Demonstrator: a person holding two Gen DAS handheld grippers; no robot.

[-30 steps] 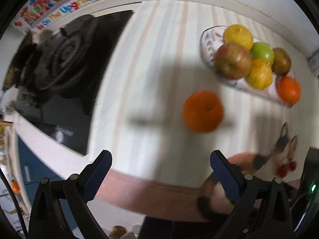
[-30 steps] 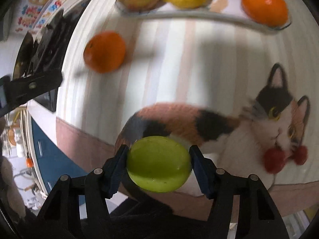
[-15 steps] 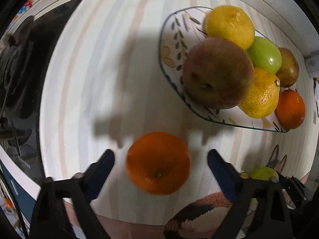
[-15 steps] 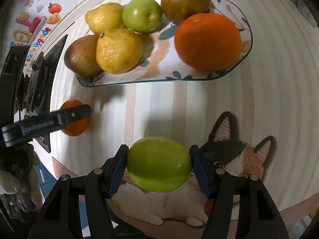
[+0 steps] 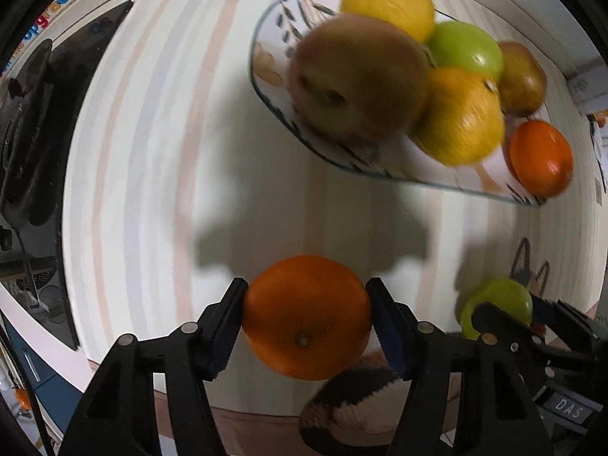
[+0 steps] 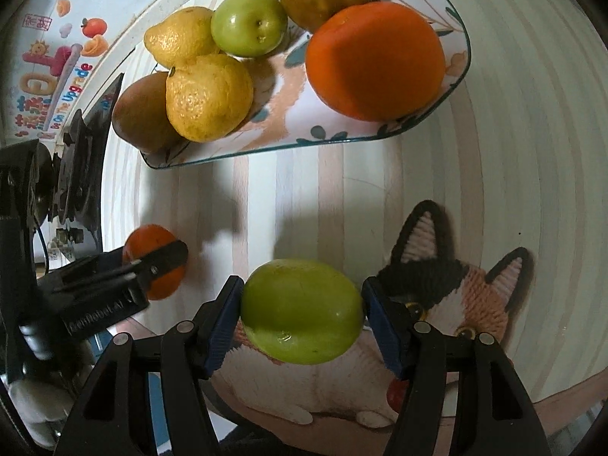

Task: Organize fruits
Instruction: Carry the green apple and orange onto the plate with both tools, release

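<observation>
My left gripper (image 5: 307, 326) is shut on an orange (image 5: 307, 317), just above the striped countertop; the right wrist view shows the same orange (image 6: 161, 288) at left, partly behind the left fingers. My right gripper (image 6: 301, 321) is shut on a green apple (image 6: 301, 311) over a cat-shaped mat (image 6: 448, 304); the apple also shows in the left wrist view (image 5: 497, 300). A patterned oval plate (image 6: 461, 60) beyond both grippers holds several fruits: two lemons, a green apple, two brownish apples and a large orange (image 6: 374, 60). The plate also shows in the left wrist view (image 5: 266, 76).
A black gas hob (image 5: 34, 121) lies at the left of the counter. A wall with colourful stickers (image 6: 57, 68) runs behind the plate. A white socket (image 5: 587, 89) is on the wall at right. The counter's front edge is near both grippers.
My left gripper moved onto the loose orange and closed on it. My right gripper carried the green apple toward the plate and now holds almost still.
</observation>
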